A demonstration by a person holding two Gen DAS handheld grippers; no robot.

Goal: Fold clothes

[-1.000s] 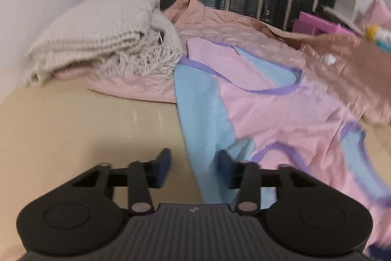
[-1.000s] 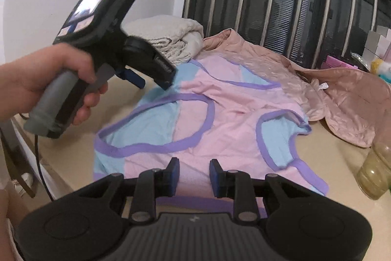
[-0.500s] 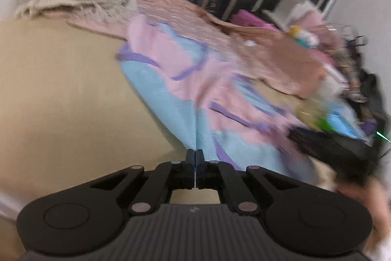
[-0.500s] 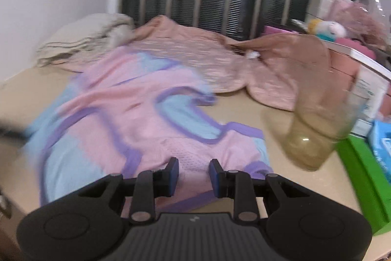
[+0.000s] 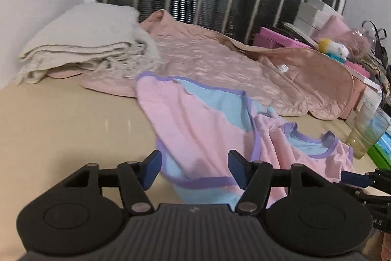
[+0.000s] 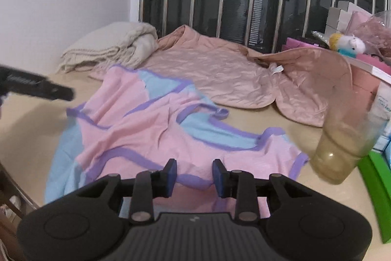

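Observation:
A pink and light-blue garment [image 5: 195, 129] with purple trim lies rumpled on the beige table [image 5: 61, 129]. My left gripper [image 5: 194, 169] hangs just above its near hem; its jaws are opening, the cloth lies under the gap, and the pads do not press it. In the right wrist view the garment [image 6: 151, 133] spreads ahead of my right gripper [image 6: 194, 176]. Its jaws are opening slightly over the purple hem, and the pads are clear of the cloth. The left gripper [image 6: 36, 87] shows blurred at the left edge there.
A folded cream knitted blanket [image 5: 80, 50] and a pink quilted jacket [image 5: 220, 70] lie behind the garment. A glass jar [image 6: 342, 151] of yellowish liquid stands at the right by a green box [image 6: 376, 177]. Boxes and a plush toy [image 6: 349, 44] crowd the far right.
The left gripper went from open to shut and now stands wide open again, and its view swung across the table. The garment lies more bunched. The right gripper's jaws stand a little wider.

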